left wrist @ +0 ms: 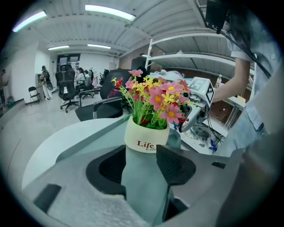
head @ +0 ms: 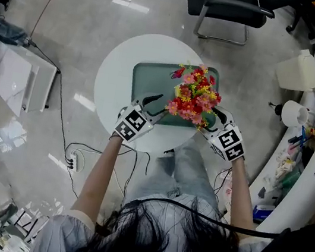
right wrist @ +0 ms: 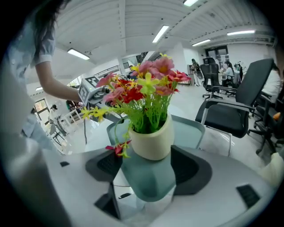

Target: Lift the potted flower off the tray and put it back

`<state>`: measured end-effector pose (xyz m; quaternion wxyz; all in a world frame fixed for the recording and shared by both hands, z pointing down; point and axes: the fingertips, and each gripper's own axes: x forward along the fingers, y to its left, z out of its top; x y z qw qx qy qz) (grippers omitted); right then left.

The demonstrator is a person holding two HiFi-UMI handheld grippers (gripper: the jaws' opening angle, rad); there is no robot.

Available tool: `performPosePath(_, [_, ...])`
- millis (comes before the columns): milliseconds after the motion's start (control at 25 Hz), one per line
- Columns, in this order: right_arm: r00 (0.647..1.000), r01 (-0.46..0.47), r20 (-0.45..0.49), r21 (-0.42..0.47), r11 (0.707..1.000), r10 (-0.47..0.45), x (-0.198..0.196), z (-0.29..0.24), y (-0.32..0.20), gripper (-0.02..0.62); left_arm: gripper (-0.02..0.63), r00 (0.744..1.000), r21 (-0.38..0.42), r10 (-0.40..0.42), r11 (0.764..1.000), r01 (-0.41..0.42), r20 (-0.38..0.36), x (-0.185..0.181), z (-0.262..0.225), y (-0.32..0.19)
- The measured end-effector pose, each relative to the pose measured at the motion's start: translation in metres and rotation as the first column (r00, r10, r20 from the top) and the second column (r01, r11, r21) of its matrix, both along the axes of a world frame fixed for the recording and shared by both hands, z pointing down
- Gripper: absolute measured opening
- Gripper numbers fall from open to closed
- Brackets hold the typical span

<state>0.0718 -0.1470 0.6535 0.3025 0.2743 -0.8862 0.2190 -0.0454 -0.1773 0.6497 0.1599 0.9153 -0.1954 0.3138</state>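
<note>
The potted flower (head: 194, 96), red, pink and yellow blooms in a cream pot (left wrist: 146, 139), stands upright on the green tray (head: 153, 79), toward its near right part. My left gripper (head: 149, 104) reaches in at the tray's near edge, left of the pot. Its jaws are apart with the tray's rim (left wrist: 144, 186) lying between them, and the pot sits just beyond. My right gripper (head: 216, 118) comes in at the near right corner, jaws wide, with the tray's corner (right wrist: 148, 177) between them and the pot (right wrist: 153, 137) close ahead. Neither gripper touches the pot.
The tray lies on a round white table (head: 115, 73). A black office chair (head: 226, 11) stands beyond it. Cables (head: 74, 156) trail on the floor near left. A white shelf unit (head: 15, 76) is at the left, a cluttered bench (head: 306, 136) at the right.
</note>
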Motion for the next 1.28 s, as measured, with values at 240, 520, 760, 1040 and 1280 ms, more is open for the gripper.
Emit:
performPosePath(240, [1.0, 0.022, -0.005, 0.01, 1.0, -0.022, -0.006, 0.01, -0.017, 0.337, 0.27, 0.988, 0.02, 0.152, 0.988, -0.152, 0.014, 0.014, 0.016, -0.009])
performPosePath(520, [0.997, 0.072, 0.007, -0.006, 0.997, -0.072, -0.013, 0.015, -0.025, 0.347, 0.316, 0.953, 0.025, 0.303, 0.953, -0.303, 0.008, 0.036, 0.021, -0.021])
performPosePath(760, [0.993, 0.116, 0.019, -0.024, 0.993, -0.116, -0.015, 0.021, -0.027, 0.351, 0.342, 0.921, 0.004, 0.388, 0.922, -0.388, -0.008, 0.041, 0.024, -0.023])
performPosePath(1040, [0.988, 0.147, 0.053, -0.032, 0.989, -0.145, -0.023, 0.022, -0.031, 0.359, 0.379, 0.869, -0.001, 0.494, 0.869, -0.494, 0.028, 0.053, 0.032, -0.018])
performPosePath(1280, [0.986, 0.141, 0.086, -0.006, 0.99, -0.14, -0.024, 0.017, -0.032, 0.357, 0.38, 0.875, -0.004, 0.482, 0.876, -0.483, 0.051, 0.054, 0.031, -0.018])
